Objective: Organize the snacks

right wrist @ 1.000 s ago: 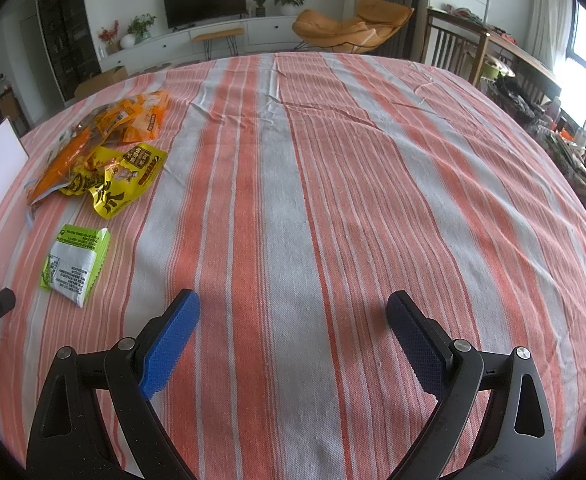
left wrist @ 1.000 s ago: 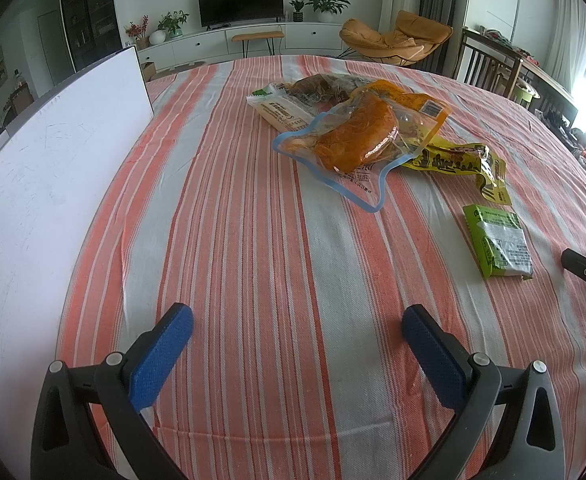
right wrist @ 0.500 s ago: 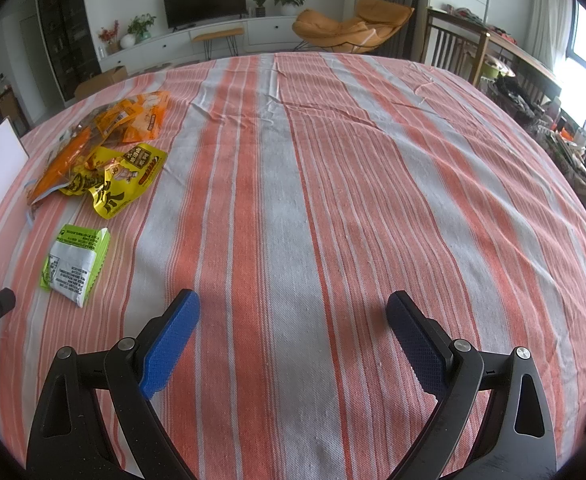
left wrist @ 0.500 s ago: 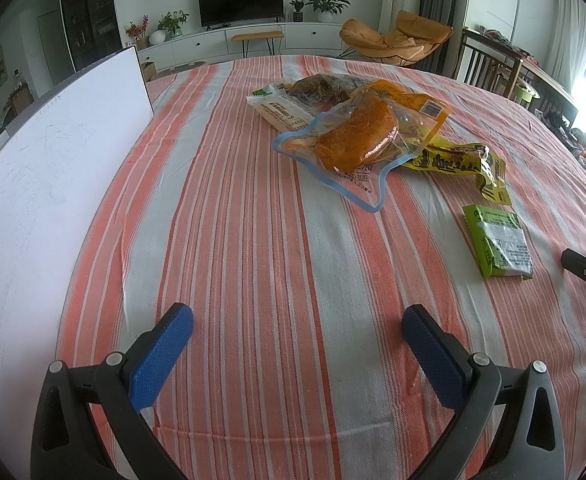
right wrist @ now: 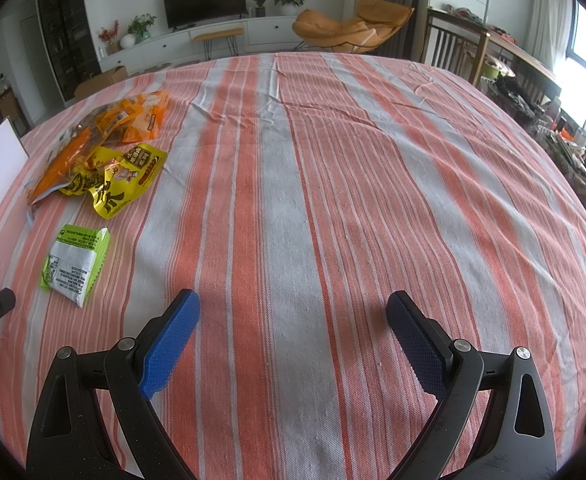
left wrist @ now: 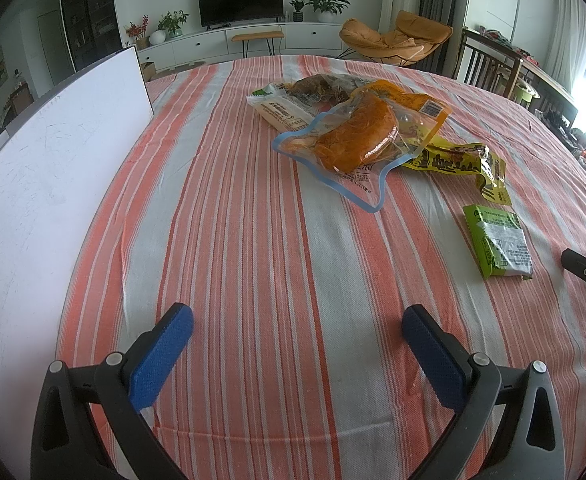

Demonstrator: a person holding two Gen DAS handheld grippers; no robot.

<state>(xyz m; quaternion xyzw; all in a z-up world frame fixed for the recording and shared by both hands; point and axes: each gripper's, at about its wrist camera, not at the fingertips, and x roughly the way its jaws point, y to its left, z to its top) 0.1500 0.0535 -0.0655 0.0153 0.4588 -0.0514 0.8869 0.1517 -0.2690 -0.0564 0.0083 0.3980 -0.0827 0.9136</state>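
Evidently nothing is held: the left claw [left wrist: 297, 334] and the right claw [right wrist: 293, 326] both hover with jaws wide apart over the striped table [left wrist: 253, 240]. The snacks lie toward the far side of the cloth, a heap with an orange packet [left wrist: 357, 136] on top, a yellow packet [left wrist: 461, 164] against it, and a green packet [left wrist: 499, 242] lying apart, nearest the right claw. All look light, soft and crinkly, likely slippery film, so pinching the green packet's flat sealed edge seems safest.
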